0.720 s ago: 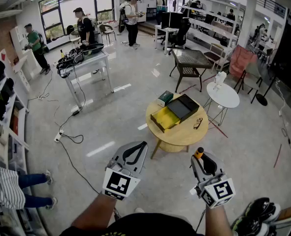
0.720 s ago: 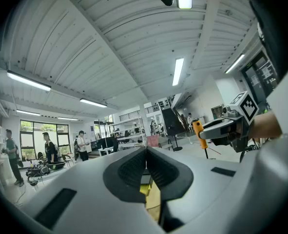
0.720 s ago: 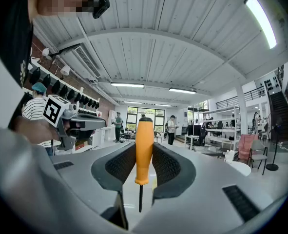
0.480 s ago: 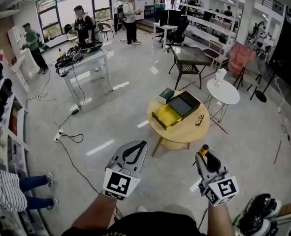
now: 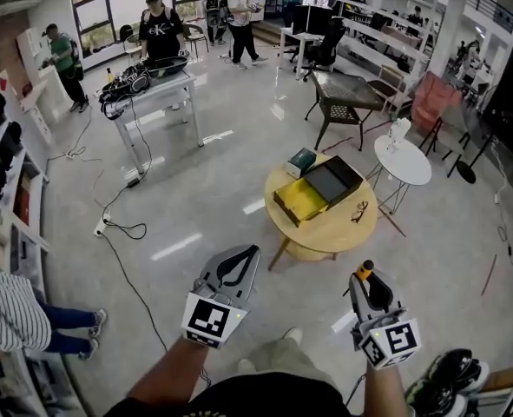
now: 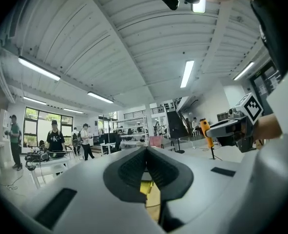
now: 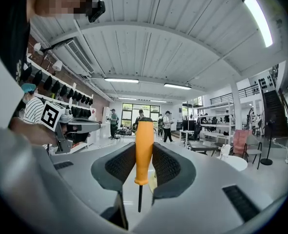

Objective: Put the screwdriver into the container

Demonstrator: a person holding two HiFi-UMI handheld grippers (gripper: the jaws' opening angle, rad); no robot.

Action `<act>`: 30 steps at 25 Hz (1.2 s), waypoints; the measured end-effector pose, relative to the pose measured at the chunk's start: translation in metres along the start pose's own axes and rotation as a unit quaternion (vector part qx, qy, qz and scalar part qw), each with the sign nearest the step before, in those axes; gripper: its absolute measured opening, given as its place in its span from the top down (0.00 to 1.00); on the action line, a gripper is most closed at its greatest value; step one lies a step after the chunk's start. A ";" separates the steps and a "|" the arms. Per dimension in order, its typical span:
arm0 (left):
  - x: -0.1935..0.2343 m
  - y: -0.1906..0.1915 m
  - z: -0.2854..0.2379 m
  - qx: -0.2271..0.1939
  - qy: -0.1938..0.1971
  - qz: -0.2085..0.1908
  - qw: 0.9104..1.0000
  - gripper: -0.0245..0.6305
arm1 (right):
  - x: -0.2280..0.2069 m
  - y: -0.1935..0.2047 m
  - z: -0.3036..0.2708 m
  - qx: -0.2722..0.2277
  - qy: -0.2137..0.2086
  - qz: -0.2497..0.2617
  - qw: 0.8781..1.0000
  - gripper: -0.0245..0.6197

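Note:
An orange-handled screwdriver stands upright between the pads of my right gripper, which is shut on the handle; its thin metal shaft points down. In the head view the right gripper hangs low right with the screwdriver's handle end sticking out forward. The container, an open yellow box with a dark lid beside it, lies on a round wooden table ahead, well apart from both grippers. My left gripper is shut and holds nothing; its pads meet.
A small green box and glasses share the wooden table. A white side table and a dark chair stand behind it. A bench with black gear, floor cables and several people are farther back.
The view has tilted and moved a little forward. The right gripper with the screwdriver has sunk slightly to the lower right. My knee now shows at the bottom.

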State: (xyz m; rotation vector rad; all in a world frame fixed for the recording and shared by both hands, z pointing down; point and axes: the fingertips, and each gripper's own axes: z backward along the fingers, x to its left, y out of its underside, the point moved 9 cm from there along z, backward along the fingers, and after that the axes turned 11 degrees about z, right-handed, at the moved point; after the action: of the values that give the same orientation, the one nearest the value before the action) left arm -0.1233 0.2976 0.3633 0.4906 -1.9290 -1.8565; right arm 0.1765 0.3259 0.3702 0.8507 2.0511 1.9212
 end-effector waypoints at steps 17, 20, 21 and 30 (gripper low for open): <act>0.046 0.001 -0.076 -0.014 -0.023 0.047 0.999 0.94 | -0.056 0.004 -0.093 0.014 -0.044 0.025 0.999 0.78; 0.052 0.002 -0.087 -0.013 -0.025 0.045 0.999 0.94 | -0.063 0.003 -0.106 0.015 -0.051 0.019 0.998 0.78; 0.053 0.002 -0.090 -0.013 -0.027 0.045 0.999 0.94 | -0.066 0.003 -0.109 0.015 -0.053 0.018 0.998 0.78; 0.047 -0.001 -0.133 -0.005 -0.032 0.029 0.999 0.94 | -0.102 0.002 -0.130 0.005 -0.062 0.012 0.998 0.78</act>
State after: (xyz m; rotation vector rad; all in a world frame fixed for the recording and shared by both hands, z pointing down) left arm -0.0942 0.1598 0.3678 0.3728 -1.9530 -1.8644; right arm 0.1927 0.1616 0.3650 0.9770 1.9894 1.8215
